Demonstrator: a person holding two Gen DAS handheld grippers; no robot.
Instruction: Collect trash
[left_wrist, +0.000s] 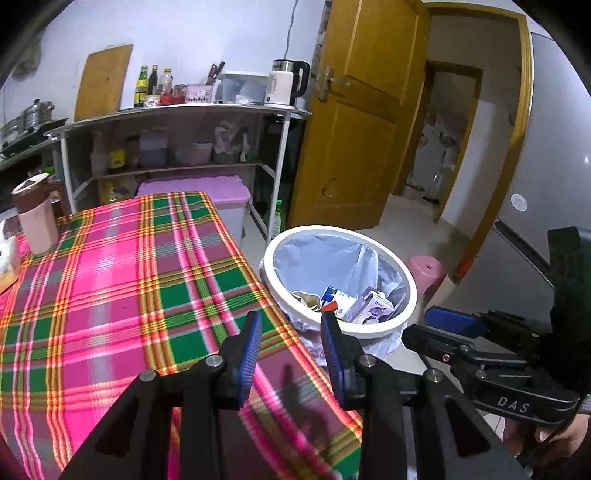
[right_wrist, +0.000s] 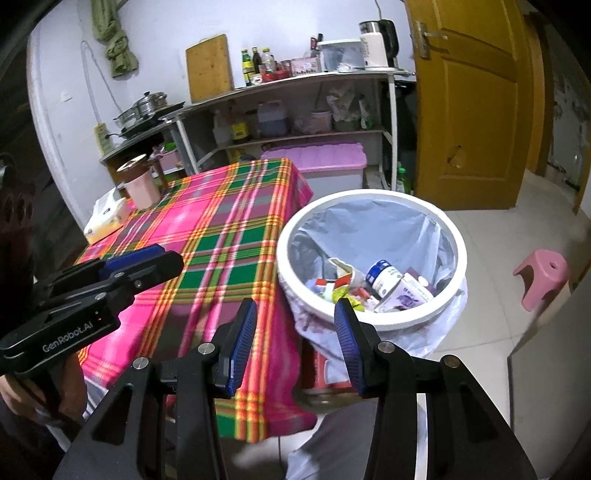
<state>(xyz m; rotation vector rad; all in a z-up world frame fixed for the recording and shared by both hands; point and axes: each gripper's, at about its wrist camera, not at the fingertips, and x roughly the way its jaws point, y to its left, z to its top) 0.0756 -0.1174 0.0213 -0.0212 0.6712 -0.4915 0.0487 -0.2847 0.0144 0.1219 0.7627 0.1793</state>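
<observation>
A white trash bin lined with a pale plastic bag stands on the floor beside the table; it also shows in the right wrist view. Inside lie several pieces of trash: a purple-and-white carton, a blue-and-white container and crumpled wrappers. My left gripper is open and empty over the table's right edge, near the bin. My right gripper is open and empty, just in front of the bin's near rim. Each gripper shows from the side in the other's view.
The table wears a pink and green plaid cloth. A pink cup and a tissue pack stand at its far end. A pink stool, a shelf unit and a yellow door stand beyond.
</observation>
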